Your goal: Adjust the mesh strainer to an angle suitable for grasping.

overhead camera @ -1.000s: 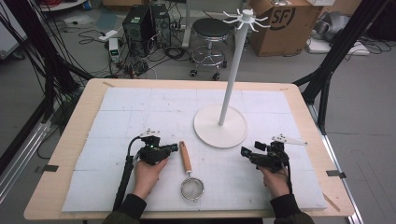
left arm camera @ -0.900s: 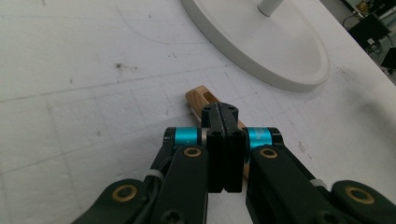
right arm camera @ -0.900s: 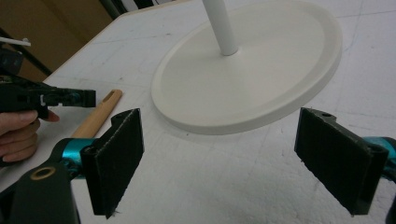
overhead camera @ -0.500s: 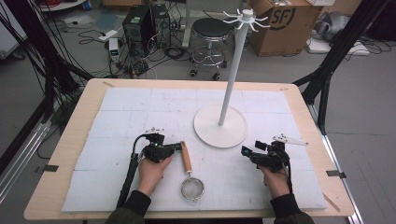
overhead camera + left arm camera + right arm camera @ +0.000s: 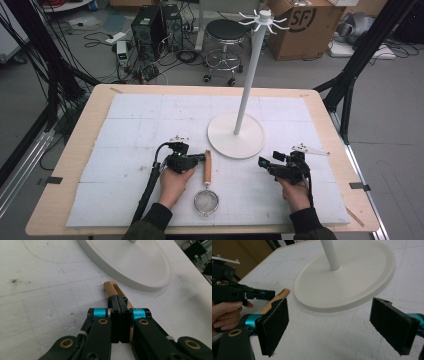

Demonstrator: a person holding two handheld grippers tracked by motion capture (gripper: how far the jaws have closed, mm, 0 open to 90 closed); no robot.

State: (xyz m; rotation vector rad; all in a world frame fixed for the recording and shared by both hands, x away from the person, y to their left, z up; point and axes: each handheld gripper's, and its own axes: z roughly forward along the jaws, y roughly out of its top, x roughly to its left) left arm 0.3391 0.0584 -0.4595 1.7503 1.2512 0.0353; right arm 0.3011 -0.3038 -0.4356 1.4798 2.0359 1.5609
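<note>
Two grippers are involved: the left gripper (image 5: pixel 200 159), jaws pressed together and empty, is set against the wooden handle of the strainer (image 5: pixel 206 187) lying near the stand (image 5: pixel 236 136). It should be opened before the handle is clasped. The right gripper (image 5: pixel 264 163) waits, jaws wide.

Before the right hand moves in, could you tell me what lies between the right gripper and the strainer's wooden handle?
In the high view, bare white mat separates right gripper from handle.
</note>
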